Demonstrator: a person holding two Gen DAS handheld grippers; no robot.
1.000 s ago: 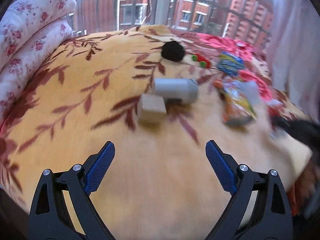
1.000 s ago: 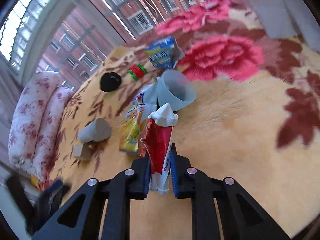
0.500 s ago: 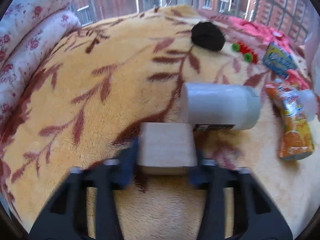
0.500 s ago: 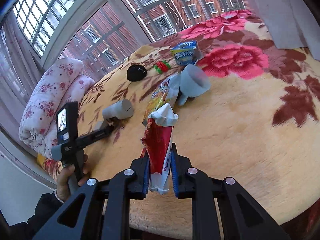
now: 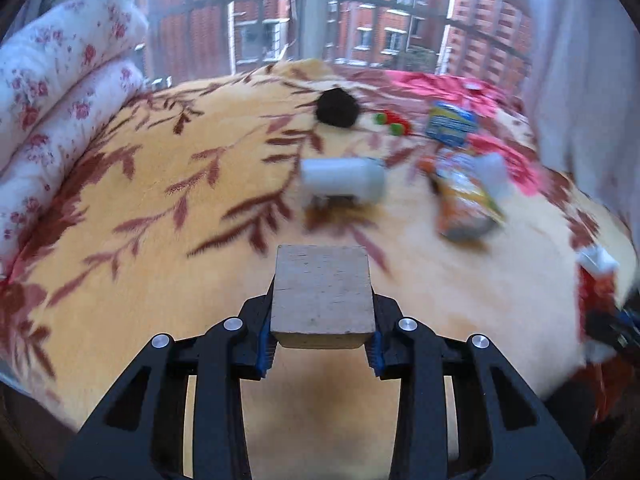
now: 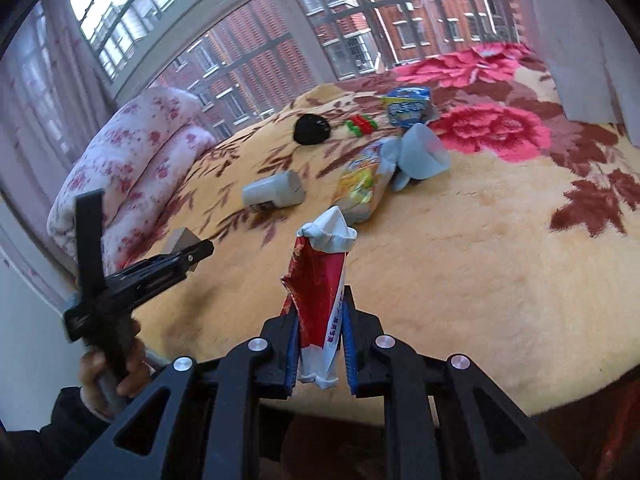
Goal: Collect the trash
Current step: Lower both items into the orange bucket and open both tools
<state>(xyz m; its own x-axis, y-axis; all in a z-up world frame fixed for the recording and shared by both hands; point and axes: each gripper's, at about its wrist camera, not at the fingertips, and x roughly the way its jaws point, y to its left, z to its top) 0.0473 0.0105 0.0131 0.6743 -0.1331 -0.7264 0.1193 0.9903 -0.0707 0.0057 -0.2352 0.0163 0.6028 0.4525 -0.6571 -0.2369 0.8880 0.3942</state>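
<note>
Two pieces are already lifted off the bed [image 5: 160, 208]: left gripper [image 5: 322, 354] fingers are clamped on the wooden block [image 5: 322, 300], right gripper [image 6: 320, 354] fingers on the red wrapper [image 6: 320, 276]. Beyond the block lie the grey bottle [image 5: 344, 180] and more wrappers; next, I think, both pieces need a bin, which I cannot see.

A matt, rough-sawn wooden block [image 5: 323, 297] is seen against a plush, fleecy blanket [image 5: 160, 208]; a glossy, crinkled plastic wrapper [image 6: 322, 288] and a smooth grey plastic bottle [image 6: 276, 194] are noted
</note>
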